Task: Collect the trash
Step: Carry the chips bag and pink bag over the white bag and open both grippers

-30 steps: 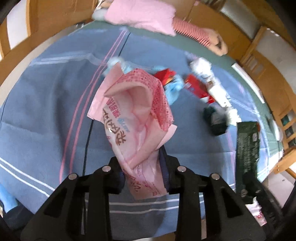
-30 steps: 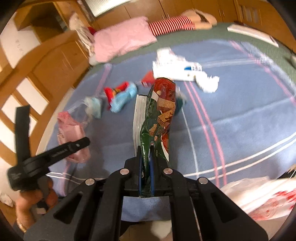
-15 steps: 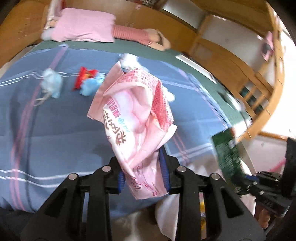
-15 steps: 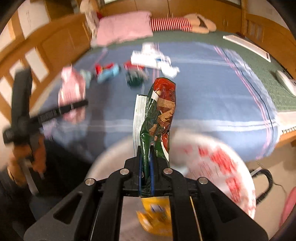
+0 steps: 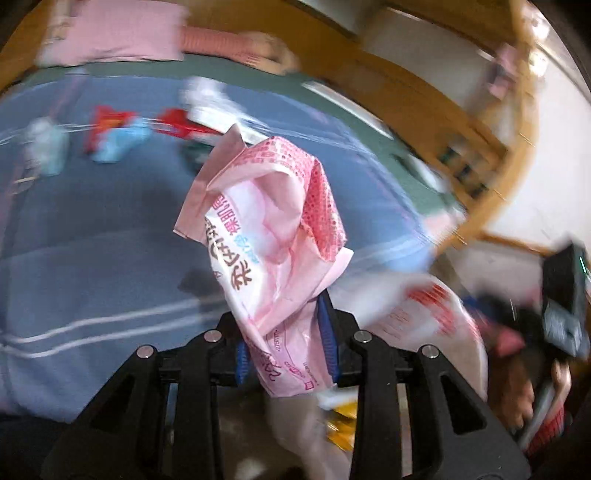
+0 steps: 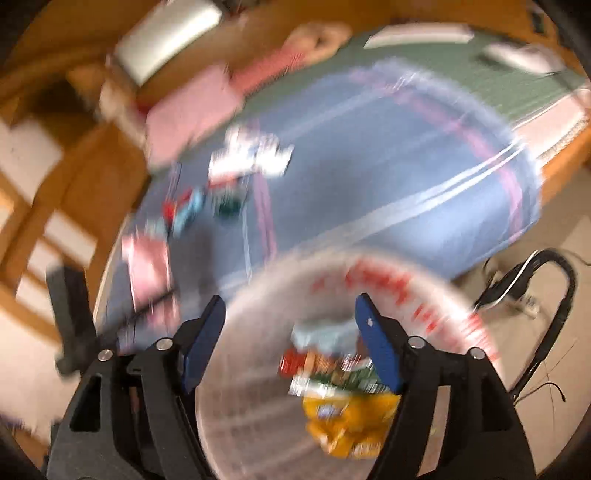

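My left gripper (image 5: 284, 343) is shut on a crumpled pink wrapper (image 5: 273, 236) and holds it up near the edge of the bed. It also shows blurred in the right wrist view (image 6: 147, 269). My right gripper (image 6: 291, 336) is open and empty above a white trash bag with red print (image 6: 369, 295). The green snack packet (image 6: 332, 373) lies inside the bag on a yellow wrapper (image 6: 347, 424). The bag also shows in the left wrist view (image 5: 424, 325).
More trash lies on the blue bedspread (image 5: 92, 221): a red and blue wrapper (image 5: 118, 136), a light blue scrap (image 5: 46, 147), a white packet (image 6: 251, 162), a dark green scrap (image 6: 229, 206). A pink pillow (image 5: 122, 33) lies at the bed's head. A black cable (image 6: 554, 295) lies on the floor.
My right gripper opened and dropped the green snack packet into the bag. My left gripper swung right toward the bag, still holding the pink wrapper.
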